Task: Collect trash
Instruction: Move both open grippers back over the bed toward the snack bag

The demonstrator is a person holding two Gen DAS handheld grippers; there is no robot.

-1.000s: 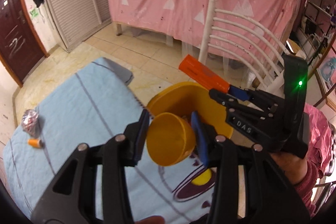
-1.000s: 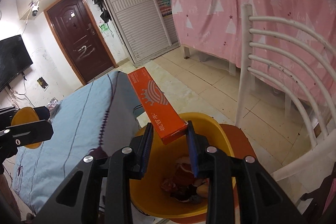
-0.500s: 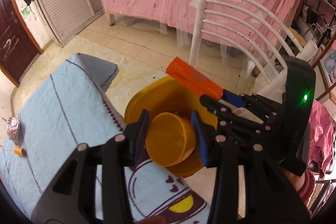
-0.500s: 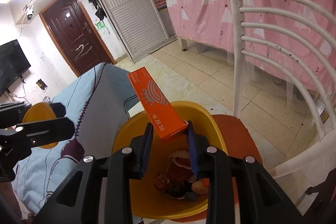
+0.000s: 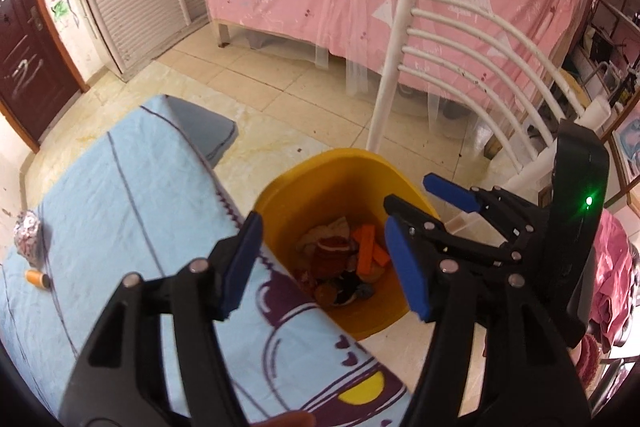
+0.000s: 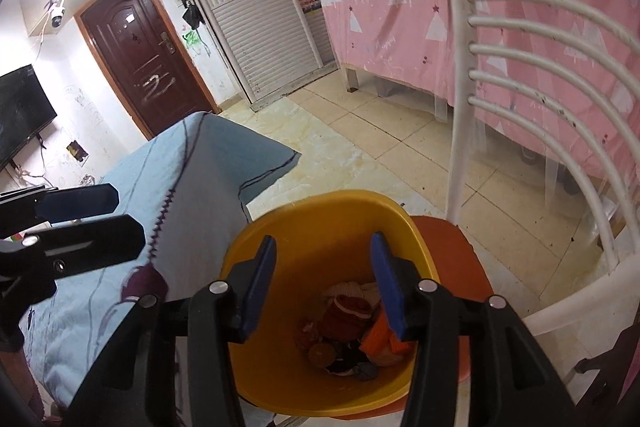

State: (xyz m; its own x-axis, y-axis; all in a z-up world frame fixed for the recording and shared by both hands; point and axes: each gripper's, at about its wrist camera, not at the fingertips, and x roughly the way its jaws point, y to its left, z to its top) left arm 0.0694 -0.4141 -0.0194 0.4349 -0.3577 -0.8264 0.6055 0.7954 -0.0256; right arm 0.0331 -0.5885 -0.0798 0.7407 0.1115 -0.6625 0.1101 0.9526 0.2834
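Trash [image 5: 340,267] lies at the bottom of the yellow bin [image 5: 320,167], below both claws. Left gripper [image 5: 324,263] hangs over the bin's near rim, its jaws opening with nothing between them. Right gripper [image 6: 324,281] points into the bin, jaws likewise opening and empty; an orange box [image 6: 380,337] rests among the trash.

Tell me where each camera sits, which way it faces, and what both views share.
Left wrist: on the left gripper, angled down at the yellow bin beside the blue sheet; opening jaws empty, right gripper visible.
Right wrist: on the right gripper, above the bin; opening jaws empty, left gripper at left.
Shared: bin, sheet, white chair.
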